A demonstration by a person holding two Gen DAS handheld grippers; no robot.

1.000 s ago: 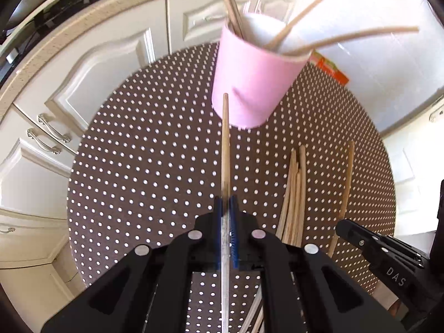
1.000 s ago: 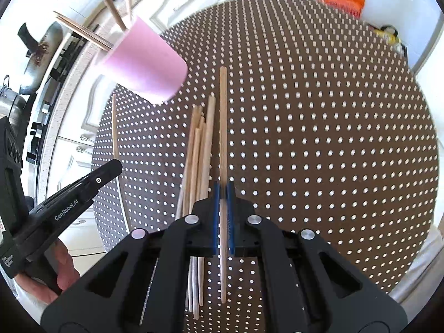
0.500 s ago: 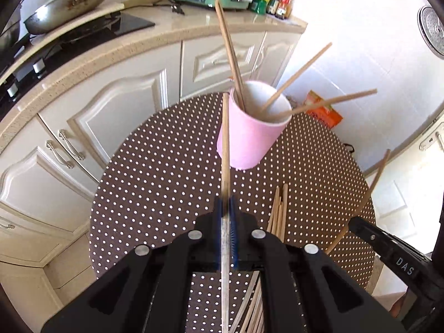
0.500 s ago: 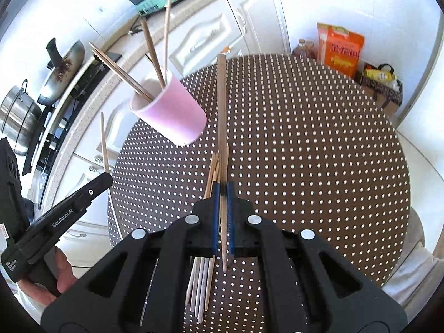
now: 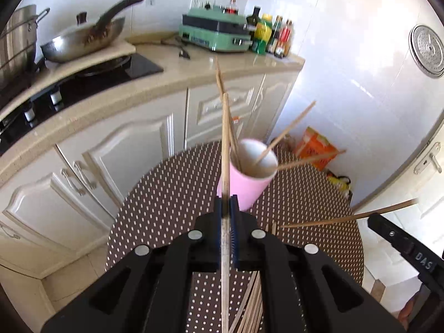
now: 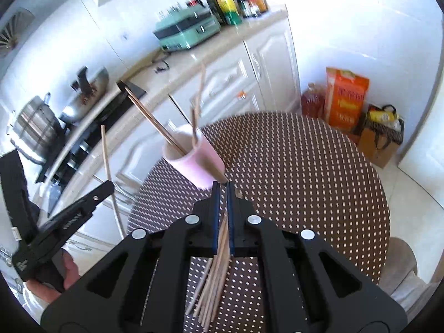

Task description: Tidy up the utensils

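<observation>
My left gripper is shut on a wooden chopstick, which points up past the rim of the pink cup. Several chopsticks lean in that cup. My right gripper is shut on another chopstick, seen crosswise at the right of the left wrist view. In the right wrist view that stick is blurred between the pads. A pile of loose chopsticks lies on the brown dotted table beneath both grippers. The left gripper and its chopstick show at the left, held by a hand.
Cream cabinets and a counter curve behind the table, carrying a wok, a pot, a green appliance and bottles. An orange bag and a box stand on the floor at the far right.
Both grippers have risen off the table with their chopsticks and tipped up, so the counter and wall have come into view. The cup and the pile now sit lower and farther away.
</observation>
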